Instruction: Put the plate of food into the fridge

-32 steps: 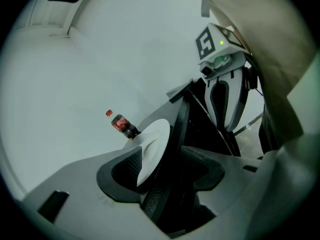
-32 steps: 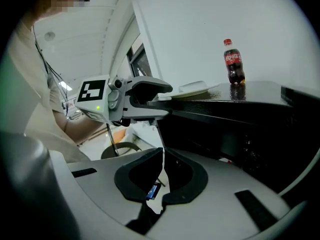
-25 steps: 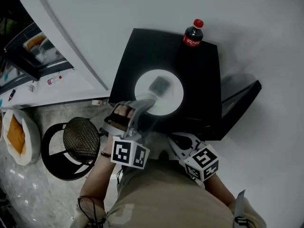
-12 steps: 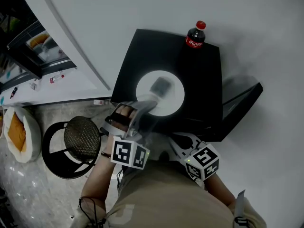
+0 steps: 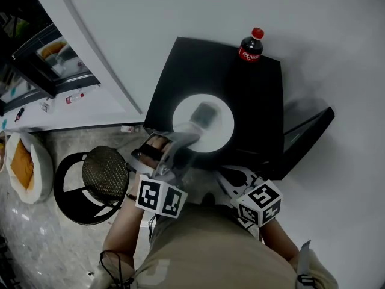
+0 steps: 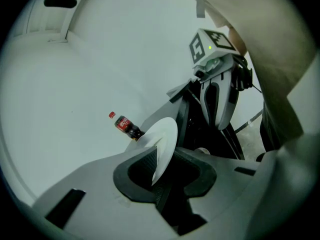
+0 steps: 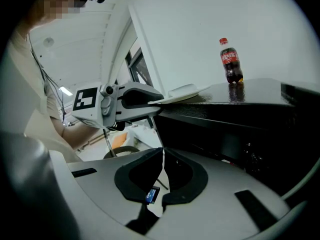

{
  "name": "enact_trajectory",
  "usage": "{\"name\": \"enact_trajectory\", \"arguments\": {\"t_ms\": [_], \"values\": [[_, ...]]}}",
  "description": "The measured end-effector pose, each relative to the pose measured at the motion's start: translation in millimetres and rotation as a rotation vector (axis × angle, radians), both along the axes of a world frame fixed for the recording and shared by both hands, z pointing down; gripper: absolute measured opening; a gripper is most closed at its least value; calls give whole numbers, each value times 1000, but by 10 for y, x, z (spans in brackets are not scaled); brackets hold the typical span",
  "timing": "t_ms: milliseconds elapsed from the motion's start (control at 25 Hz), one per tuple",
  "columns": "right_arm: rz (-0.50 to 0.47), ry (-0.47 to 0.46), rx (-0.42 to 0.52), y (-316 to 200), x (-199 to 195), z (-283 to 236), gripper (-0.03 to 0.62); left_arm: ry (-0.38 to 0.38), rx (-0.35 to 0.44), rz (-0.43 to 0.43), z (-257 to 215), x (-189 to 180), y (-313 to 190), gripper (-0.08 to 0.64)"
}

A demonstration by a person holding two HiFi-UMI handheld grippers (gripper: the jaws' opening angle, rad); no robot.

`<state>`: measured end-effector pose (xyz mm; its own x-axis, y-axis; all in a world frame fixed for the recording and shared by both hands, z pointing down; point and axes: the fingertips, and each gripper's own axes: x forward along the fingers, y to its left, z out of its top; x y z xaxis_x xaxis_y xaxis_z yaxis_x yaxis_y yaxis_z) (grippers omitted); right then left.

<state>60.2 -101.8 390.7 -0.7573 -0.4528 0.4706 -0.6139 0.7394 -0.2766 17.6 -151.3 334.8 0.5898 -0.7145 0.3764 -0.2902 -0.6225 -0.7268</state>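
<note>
A white plate [image 5: 218,132] with a grey piece of food [image 5: 204,112] lies on top of the black fridge [image 5: 252,95]. My left gripper [image 5: 183,136] is at the plate's near-left rim. Its jaws have just been closing, and in the left gripper view the plate's edge [image 6: 165,139] is pinched between the pads of the left gripper [image 6: 159,176]. My right gripper [image 5: 227,176] hangs low in front of the fridge, shut and empty. The right gripper view shows its jaws [image 7: 162,169] meeting, and beyond them the left gripper [image 7: 135,100] on the plate [image 7: 182,92].
A cola bottle [image 5: 251,46] stands at the fridge top's far edge. The fridge door [image 5: 308,131] stands open to the right. A black round stool [image 5: 103,174] is on the floor at the left, with a cushion [image 5: 24,164] beyond it. A white wall runs behind.
The left gripper's jaws have drawn together on the plate's rim. Its marker cube has shifted slightly down and left. The plate and the right gripper have kept their places.
</note>
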Motion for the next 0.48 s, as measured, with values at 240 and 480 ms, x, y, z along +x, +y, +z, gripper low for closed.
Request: {"name": "enact_trajectory", "arguments": {"t_ms": [240,480], "values": [[34,-25,12,-67,35,-99,25,-1,0,12,-8,-36,47,81],[96,-212,-102,-124,74,-246,26,3,-5,39,-13,-67,124,81]]}}
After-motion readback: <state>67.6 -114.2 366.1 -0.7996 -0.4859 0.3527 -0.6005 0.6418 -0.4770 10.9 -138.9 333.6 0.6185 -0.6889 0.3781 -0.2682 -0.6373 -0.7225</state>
